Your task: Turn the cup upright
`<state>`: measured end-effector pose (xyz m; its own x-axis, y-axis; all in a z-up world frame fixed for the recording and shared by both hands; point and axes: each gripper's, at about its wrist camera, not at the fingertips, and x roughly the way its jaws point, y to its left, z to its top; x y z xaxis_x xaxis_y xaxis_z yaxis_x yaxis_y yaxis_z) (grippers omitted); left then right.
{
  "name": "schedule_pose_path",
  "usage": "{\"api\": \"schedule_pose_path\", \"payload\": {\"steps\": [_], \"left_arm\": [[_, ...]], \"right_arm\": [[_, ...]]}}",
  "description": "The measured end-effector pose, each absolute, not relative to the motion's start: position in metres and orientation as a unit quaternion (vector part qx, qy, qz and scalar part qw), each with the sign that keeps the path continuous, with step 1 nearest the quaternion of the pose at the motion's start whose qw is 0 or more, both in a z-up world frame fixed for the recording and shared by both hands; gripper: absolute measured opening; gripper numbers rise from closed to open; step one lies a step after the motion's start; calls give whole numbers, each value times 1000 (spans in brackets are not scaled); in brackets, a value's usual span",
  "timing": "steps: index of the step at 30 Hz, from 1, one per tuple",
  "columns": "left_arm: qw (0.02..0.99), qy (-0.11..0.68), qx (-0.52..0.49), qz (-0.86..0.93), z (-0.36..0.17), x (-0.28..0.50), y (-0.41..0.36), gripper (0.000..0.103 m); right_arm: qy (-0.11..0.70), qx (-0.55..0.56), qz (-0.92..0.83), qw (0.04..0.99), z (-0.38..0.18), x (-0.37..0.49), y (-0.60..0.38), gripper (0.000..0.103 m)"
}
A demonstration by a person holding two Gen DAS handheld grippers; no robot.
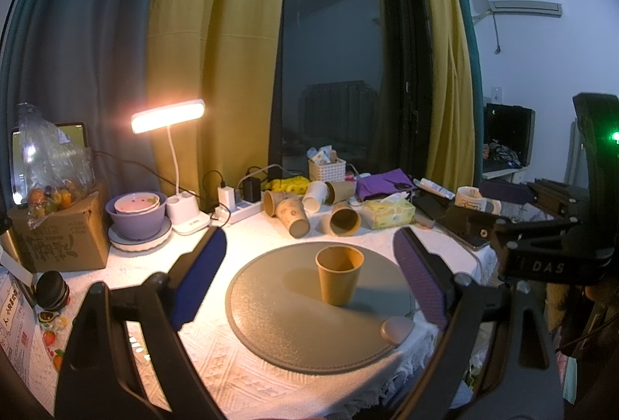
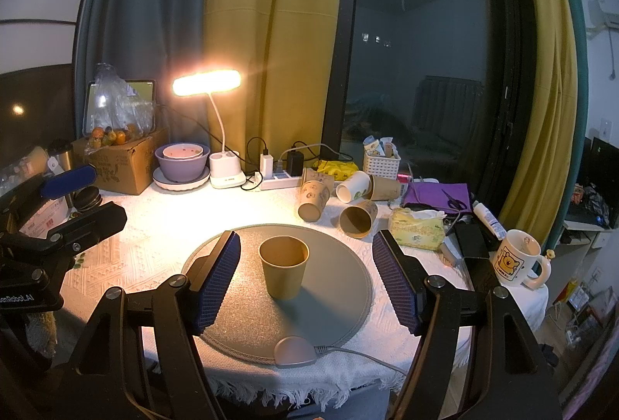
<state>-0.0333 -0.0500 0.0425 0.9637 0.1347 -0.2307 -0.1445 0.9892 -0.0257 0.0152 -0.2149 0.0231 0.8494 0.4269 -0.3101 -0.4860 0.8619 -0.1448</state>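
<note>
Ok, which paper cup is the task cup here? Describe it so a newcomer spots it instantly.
Find the round grey mat at the front of the white-clothed table. The plain brown paper cup stands alone on it, upright with its mouth up, between both open grippers' blue fingers. The other paper cups lie tipped over in a cluster behind the mat, some with printed patterns.

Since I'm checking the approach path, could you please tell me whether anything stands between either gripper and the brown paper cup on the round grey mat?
Nothing visible does. The brown paper cup stands upright, alone on the round grey mat. The right gripper and left gripper are open, facing it across bare mat. The tipped paper cups lie behind it.
</note>
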Motion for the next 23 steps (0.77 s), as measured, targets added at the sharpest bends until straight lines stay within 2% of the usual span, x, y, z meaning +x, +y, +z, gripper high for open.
{"api": "schedule_pose_path", "payload": {"steps": [23], "left_arm": [[992, 110, -19, 60, 41, -36, -58, 89]], "right_arm": [[136, -109, 240, 955, 23, 16, -216, 74]]}}
